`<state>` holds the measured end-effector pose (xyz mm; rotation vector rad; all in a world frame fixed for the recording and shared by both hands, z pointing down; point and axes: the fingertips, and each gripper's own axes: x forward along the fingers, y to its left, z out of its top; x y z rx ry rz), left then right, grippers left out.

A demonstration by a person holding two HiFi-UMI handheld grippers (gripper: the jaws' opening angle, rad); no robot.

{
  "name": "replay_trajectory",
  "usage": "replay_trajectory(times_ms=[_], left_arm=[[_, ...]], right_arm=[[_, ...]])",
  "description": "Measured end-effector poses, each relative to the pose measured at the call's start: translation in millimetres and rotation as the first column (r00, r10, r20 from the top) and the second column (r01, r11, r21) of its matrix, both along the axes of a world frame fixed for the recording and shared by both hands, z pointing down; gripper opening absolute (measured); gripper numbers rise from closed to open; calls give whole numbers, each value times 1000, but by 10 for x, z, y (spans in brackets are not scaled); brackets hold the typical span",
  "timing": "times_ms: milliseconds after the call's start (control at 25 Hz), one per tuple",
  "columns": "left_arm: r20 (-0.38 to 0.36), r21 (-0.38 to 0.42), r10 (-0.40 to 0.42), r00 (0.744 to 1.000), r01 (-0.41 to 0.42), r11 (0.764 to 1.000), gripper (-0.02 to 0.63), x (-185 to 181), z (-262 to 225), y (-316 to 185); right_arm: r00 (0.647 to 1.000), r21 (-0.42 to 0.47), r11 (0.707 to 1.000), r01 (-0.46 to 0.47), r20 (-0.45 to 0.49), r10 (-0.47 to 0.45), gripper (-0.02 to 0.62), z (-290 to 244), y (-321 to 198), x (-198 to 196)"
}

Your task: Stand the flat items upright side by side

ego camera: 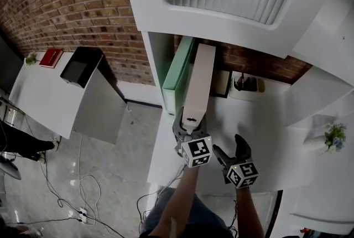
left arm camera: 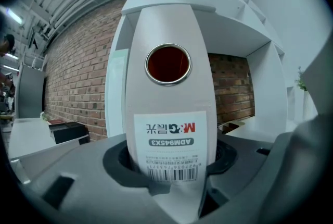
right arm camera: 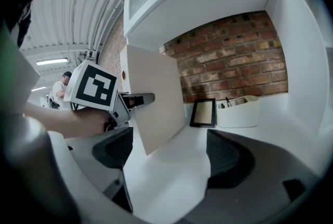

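White desk (ego camera: 260,132) under a shelf unit, brick wall (ego camera: 72,15) behind. A picture frame (ego camera: 222,83) and a pen tray (ego camera: 247,86) sit at the back, with open desktop in front of them.

The green binder (ego camera: 178,73) stands upright at the left edge. Just beside it is the beige binder (ego camera: 199,82), its spine clamped in the left gripper (ego camera: 185,126). The spine stands vertical facing the gripper, ring hole high, label upside down. Its covers run away toward the wall.

It looks tipped, one lower corner low. I can't tell whether it touches the desk.

The right gripper (ego camera: 231,149) hovers over the bare desktop, jaws wide apart, nothing between them.
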<state>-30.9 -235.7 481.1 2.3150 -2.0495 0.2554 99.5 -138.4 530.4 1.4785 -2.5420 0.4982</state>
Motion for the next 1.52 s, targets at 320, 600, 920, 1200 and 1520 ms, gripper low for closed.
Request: replay_trajectory(times_ms=[320, 600, 920, 1200, 1520], left_arm=[[-13, 0, -8, 1000, 8, 1000, 259, 65, 55, -207], [-11, 13, 2, 1000, -2, 1000, 261, 91, 35, -354], [-18, 15, 11, 1000, -11, 1000, 261, 87, 55, -432], [-31, -21, 6, 999, -6, 1000, 267, 64, 153, -505], [-76, -10, 37, 996, -38, 999, 282, 63, 112, -500]], right_arm=[[1000, 0, 1000, -6, -4, 6, 433, 0, -49, 44], [1000, -7, 1000, -24, -2, 24, 433, 15, -66, 65], [996, 14, 996, -87, 14, 86, 433, -65, -298, 163], [995, 0, 995, -98, 20, 98, 433, -16, -292, 158], [992, 2, 992, -123, 32, 123, 433, -32, -308, 202]])
